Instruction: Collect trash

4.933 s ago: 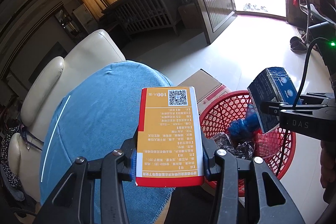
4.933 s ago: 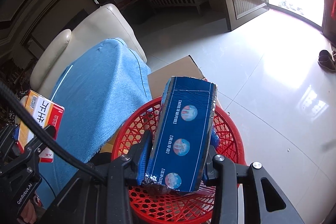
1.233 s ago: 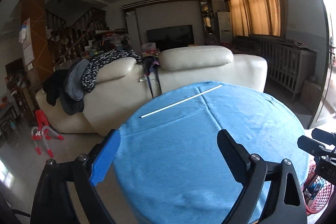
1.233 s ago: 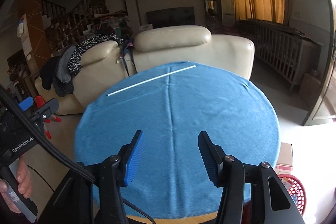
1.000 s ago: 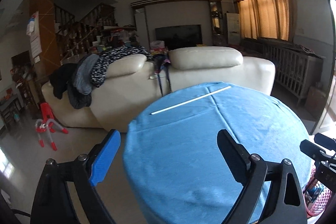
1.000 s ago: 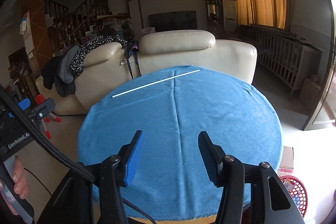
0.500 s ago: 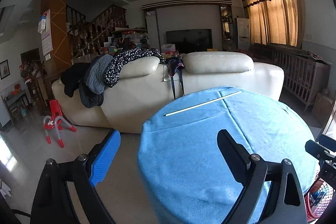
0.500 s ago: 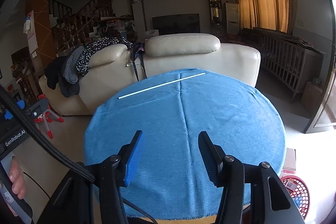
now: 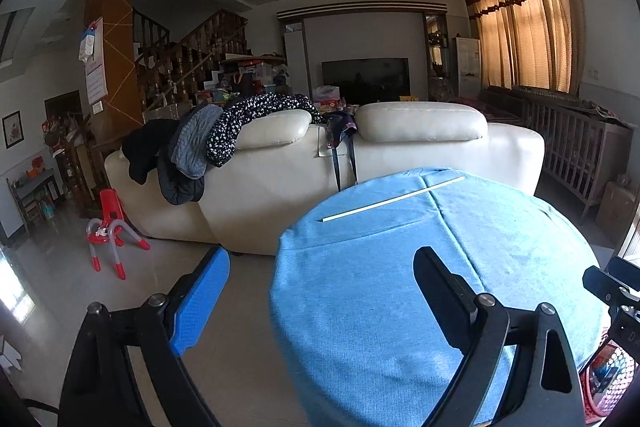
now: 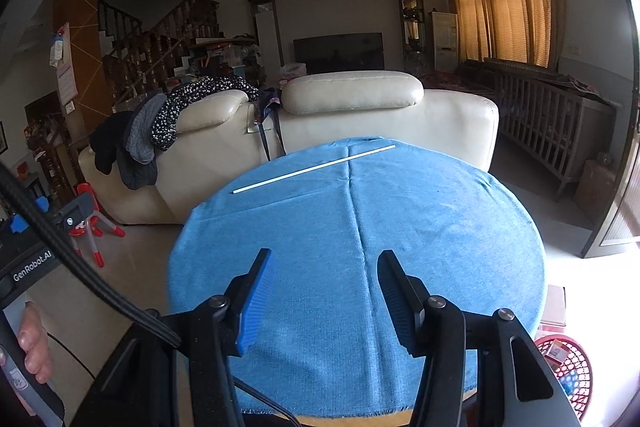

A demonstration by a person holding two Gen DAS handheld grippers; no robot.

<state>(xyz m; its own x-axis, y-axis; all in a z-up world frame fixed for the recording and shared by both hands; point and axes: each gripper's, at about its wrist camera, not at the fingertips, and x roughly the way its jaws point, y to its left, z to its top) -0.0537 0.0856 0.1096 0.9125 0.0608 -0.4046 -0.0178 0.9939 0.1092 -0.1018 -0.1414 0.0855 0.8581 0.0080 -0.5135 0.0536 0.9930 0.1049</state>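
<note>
Although both cameras looked across the round table, much of the scene was cut off or hard to read. The red mesh basket (image 10: pixel 568 367) showed only as a sliver at the lower right edge of the right wrist view, past the right finger (image 10: pixel 394 301) of the right gripper (image 10: pixel 322 301), low beside the table; the boxes inside it were too small and cropped to identify. In the left wrist view the basket (image 9: pixel 610 383) sat half behind the other gripper's black body at the far right edge. A person's hand (image 10: pixel 34 351) was partly visible at the left edge of the right wrist view, wrapped round a grey handle.

The left gripper (image 9: pixel 320 291) stood spread wide with nothing between its fingers. Its blue-padded left finger (image 9: pixel 200 301) hung over bare floor, its right finger over the blue tablecloth (image 9: pixel 400 287). The right gripper stood partly apart, also holding nothing, both fingers over the cloth.

A thin white stick (image 10: pixel 314 169) lay flat on the cloth well beyond the fingertips, near the table's far edge. Its long axis ran slantwise, from lower left to upper right, crossing the cloth's centre crease. In the left wrist view the stick (image 9: pixel 394 199) lay ahead, between the two fingers' lines. A cream leather sofa (image 10: pixel 360 111) draped with clothes stood behind the table.
</note>
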